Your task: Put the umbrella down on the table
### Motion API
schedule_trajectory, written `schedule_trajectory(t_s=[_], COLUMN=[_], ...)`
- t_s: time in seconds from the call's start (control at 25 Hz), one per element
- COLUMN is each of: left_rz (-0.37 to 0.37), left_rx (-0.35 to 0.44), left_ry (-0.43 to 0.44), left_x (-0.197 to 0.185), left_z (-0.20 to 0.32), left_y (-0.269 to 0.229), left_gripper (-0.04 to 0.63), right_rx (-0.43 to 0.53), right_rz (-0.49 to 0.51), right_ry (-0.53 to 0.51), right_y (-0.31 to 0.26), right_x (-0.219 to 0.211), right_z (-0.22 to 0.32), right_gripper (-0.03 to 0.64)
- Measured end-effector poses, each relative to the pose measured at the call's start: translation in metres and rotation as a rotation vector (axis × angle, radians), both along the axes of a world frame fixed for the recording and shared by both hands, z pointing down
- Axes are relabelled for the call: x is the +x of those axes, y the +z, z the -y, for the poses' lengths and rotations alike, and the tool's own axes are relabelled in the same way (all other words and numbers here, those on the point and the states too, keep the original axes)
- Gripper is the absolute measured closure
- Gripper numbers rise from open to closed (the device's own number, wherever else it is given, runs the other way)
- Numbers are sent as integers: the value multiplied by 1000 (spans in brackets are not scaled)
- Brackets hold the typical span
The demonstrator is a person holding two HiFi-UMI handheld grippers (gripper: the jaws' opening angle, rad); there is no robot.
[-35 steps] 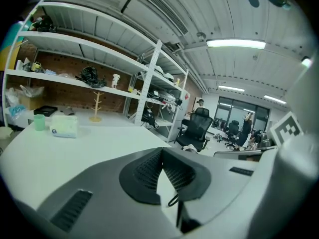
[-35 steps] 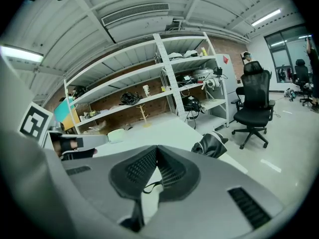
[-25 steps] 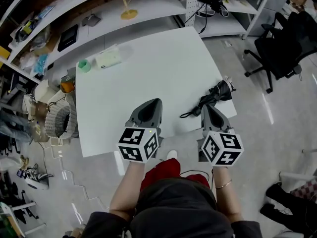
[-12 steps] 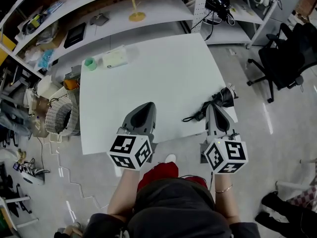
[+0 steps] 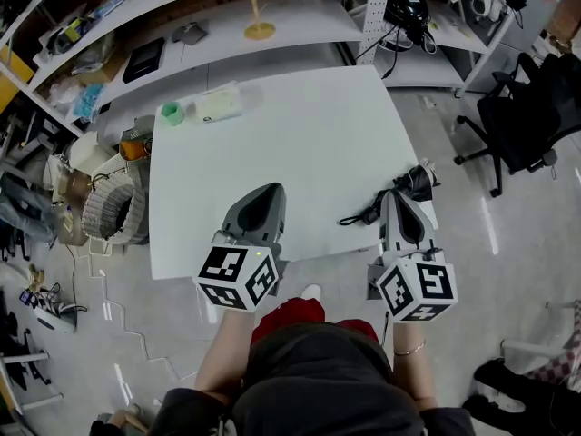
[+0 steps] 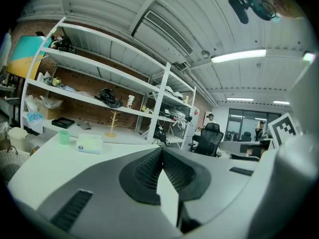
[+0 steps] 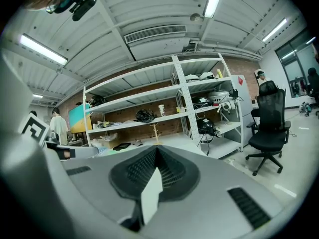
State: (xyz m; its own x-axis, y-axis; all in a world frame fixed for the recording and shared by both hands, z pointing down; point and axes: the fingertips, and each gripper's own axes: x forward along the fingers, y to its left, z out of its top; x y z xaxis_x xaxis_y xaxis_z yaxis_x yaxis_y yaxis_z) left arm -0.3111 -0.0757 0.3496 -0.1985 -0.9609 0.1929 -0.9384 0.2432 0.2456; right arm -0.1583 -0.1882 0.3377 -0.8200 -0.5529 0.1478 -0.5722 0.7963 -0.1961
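Head view: a white table [image 5: 272,143] stands on a glossy grey floor [image 5: 508,243]. The umbrella [image 5: 416,183], black and folded, lies on the table at its near right corner, close to the right edge, with its strap trailing toward the near edge. A green cup [image 5: 170,112] and a pale pack [image 5: 220,105] sit side by side at the far left corner, well apart from the umbrella.

The left gripper [image 5: 270,191] is over the near part of the table, and the right gripper [image 5: 393,196] is over the near right corner, its tip just beside the umbrella.

Left gripper view: the jaws are pressed together with nothing between them [image 6: 161,151]. Beyond them are the cup [image 6: 64,136], the pack [image 6: 89,143] and white shelving [image 6: 99,101] against a brick wall.

Right gripper view: the jaws are likewise pressed together and empty [image 7: 156,149]. Loaded shelving [image 7: 164,116] fills the background, with a black chair [image 7: 269,133] at the right and a person [image 7: 57,127] at the left.

Room: a bench beyond the table carries a wooden stand [image 5: 259,27]. A basket [image 5: 109,214] sits on the floor at the table's left, and the chair [image 5: 526,116] stands at the right.
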Motion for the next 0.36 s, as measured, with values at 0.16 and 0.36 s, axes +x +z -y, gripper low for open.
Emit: schedule_trajectory(t_s=[0.16,0.36], left_rz=[8,22], left_rx=[19,51], left_ry=[-12,-6], left_x=[-6,-11], left_z=[-4,-5], left_y=[-7,-18], left_gripper=[581,581], right_rx=[4,16], right_rz=[15,33], right_ry=[-2,11], right_y=[-3,-7], right_x=[-2,-2], right_z=[-3,-6], right_gripper=[598,598])
